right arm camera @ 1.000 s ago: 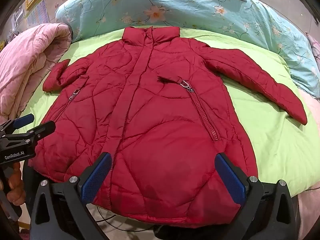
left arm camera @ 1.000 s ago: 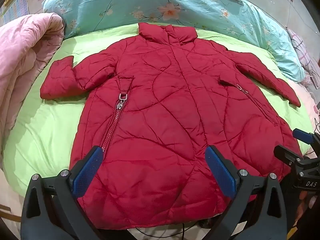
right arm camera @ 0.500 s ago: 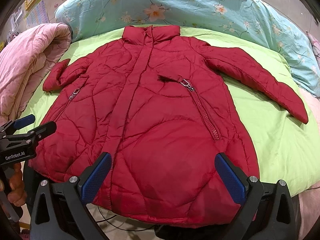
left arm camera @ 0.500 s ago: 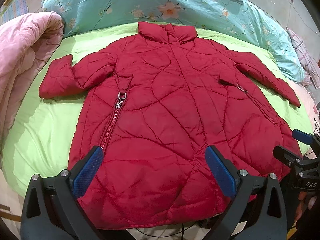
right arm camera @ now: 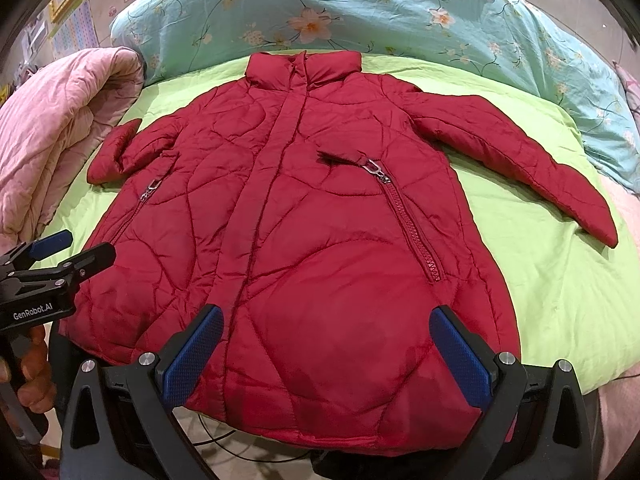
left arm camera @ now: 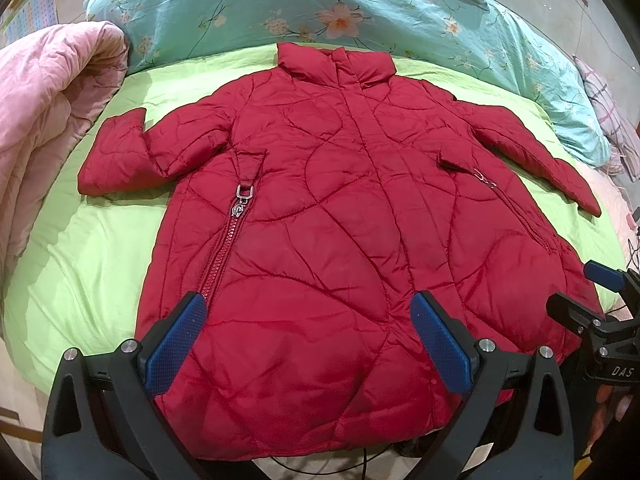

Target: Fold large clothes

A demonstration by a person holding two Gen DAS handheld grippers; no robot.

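one red quilted coat [left arm camera: 328, 240] lies spread on one lime-green sheet [left arm camera: 80, 272]. it has two sleeves, one collar [left arm camera: 336, 66] and two slanted pocket zippers, each with one metal pull. one teal floral quilt [left arm camera: 280, 8] lies behind it, and one pink quilt [left arm camera: 44, 96] is bunched at the left. two grippers show: one left gripper [left arm camera: 308, 344], one right gripper [right arm camera: 326, 354], each with two blue pads.
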